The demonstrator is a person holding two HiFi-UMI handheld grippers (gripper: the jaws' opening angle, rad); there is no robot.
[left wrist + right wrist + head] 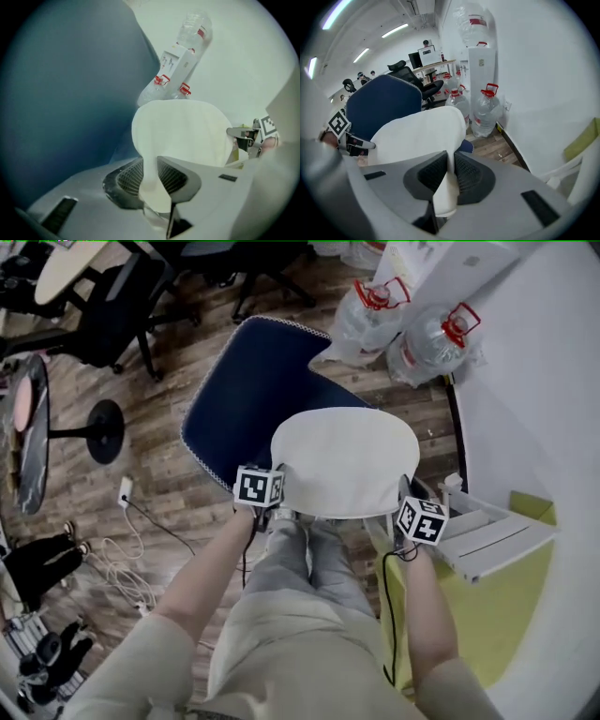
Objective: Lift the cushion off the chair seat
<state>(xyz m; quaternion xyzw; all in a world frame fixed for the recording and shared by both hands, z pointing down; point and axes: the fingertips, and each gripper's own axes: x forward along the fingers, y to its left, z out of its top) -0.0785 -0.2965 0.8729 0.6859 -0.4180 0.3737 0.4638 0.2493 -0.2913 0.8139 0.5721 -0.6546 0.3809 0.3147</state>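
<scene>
A cream-white cushion [345, 462] hangs in the air above the dark blue chair [248, 390], clear of its seat. My left gripper [272, 491] is shut on the cushion's near left corner, and the cloth [152, 183] is pinched between its ribbed pads. My right gripper [405, 504] is shut on the near right corner, with the cushion's edge [449, 183] squeezed flat between its pads. Each gripper view shows the cushion [419, 136] spreading away from the jaws toward the other gripper [255, 136].
Large water bottles with red handles [441, 338] stand by the white wall [544, 362] at the back right. A white and yellow-green rack [487, 540] is close on the right. Black office chairs [117, 306] and a round pedestal base [103, 430] lie to the left; cables [127, 559] trail on the wooden floor.
</scene>
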